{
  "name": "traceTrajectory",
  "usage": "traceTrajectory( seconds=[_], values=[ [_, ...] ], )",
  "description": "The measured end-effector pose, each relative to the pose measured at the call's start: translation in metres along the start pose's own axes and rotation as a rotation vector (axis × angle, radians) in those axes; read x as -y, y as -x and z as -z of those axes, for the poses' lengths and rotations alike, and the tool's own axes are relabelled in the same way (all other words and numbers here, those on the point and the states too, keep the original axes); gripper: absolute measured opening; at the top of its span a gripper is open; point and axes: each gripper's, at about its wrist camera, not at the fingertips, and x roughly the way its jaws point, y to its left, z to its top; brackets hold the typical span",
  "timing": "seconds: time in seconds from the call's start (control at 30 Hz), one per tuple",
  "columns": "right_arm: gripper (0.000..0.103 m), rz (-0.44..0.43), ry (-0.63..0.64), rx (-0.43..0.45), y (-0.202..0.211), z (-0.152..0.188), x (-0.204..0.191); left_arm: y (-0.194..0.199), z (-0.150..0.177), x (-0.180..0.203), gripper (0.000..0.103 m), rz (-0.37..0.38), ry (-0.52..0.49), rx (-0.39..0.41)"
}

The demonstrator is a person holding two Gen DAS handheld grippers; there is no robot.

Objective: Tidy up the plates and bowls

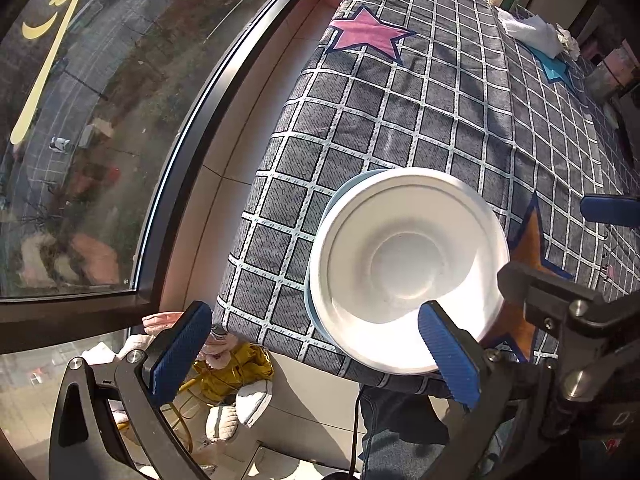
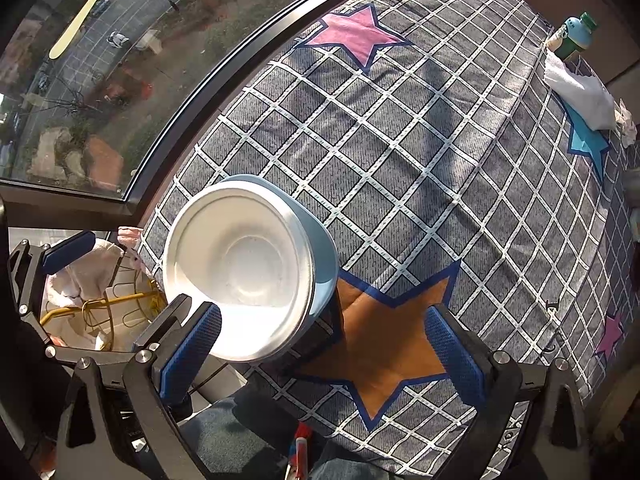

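- White bowl (image 1: 404, 268) nested in a pale blue bowl (image 2: 320, 248), both upright near the front left corner of the surface, which lies under a grey checked cloth (image 1: 420, 120); stack just beside the cloth's orange star (image 2: 384, 332).
- Left gripper (image 1: 316, 356) with jaws spread wide, gripping nothing; one blue pad (image 1: 448, 356) overlapping the white rim in view, contact impossible to confirm, the other pad out past the edge of the surface.
- Right gripper (image 2: 324, 356) likewise wide open and empty, hanging over the orange star beside the stack.
- Green-capped bottle (image 2: 576, 36) and crumpled white bag (image 2: 580, 92) well apart at the far end.
- No plates visible anywhere.
- Judged progress: bowls already stacked, so probably near the end; perhaps only shifting the stack inboard from the edge left.
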Motion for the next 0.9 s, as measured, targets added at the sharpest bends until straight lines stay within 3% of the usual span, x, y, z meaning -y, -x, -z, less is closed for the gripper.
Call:
traceTrajectory(
  seconds=[0.9],
  values=[
    [0.102,-0.013,-0.009,-0.010,-0.0033,-0.0002,0.0047,-0.0003,-0.0055,0.0099,0.103,-0.011,-0.048,-0.006]
  ],
)
